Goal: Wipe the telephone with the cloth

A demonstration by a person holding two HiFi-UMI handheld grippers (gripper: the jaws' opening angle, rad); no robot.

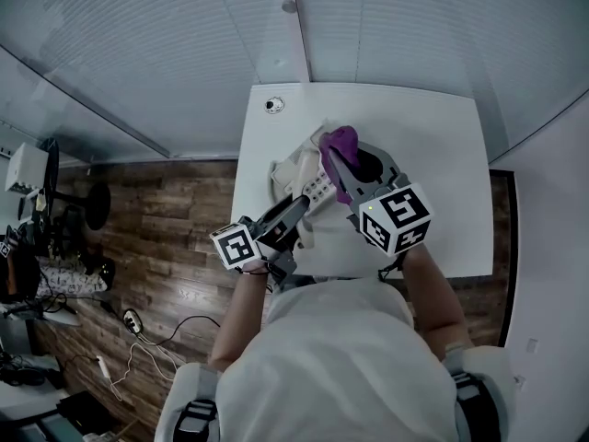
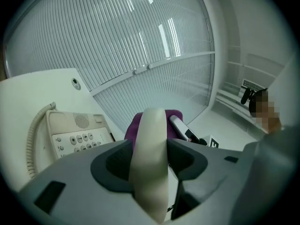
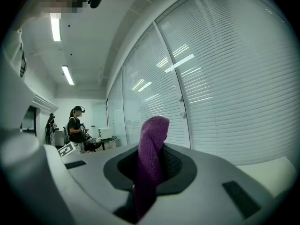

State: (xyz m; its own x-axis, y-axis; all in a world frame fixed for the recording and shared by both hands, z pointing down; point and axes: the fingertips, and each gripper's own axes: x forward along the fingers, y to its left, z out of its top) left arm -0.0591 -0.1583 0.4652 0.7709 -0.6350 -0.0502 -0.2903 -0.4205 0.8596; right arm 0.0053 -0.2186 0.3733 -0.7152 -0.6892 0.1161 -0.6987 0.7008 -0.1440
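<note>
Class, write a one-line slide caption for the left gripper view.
Left gripper grips the handset; purple cloth behind, telephone base at left.

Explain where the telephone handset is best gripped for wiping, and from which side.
Grip the handset on its slim curved bar, as the left gripper does now: that part fits between the jaws. Probably come from the side away from the purple cloth, so that the end facing the cloth is left free to wipe.

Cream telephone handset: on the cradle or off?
Off. The left gripper holds the cream handset clear of the beige telephone base.
</note>
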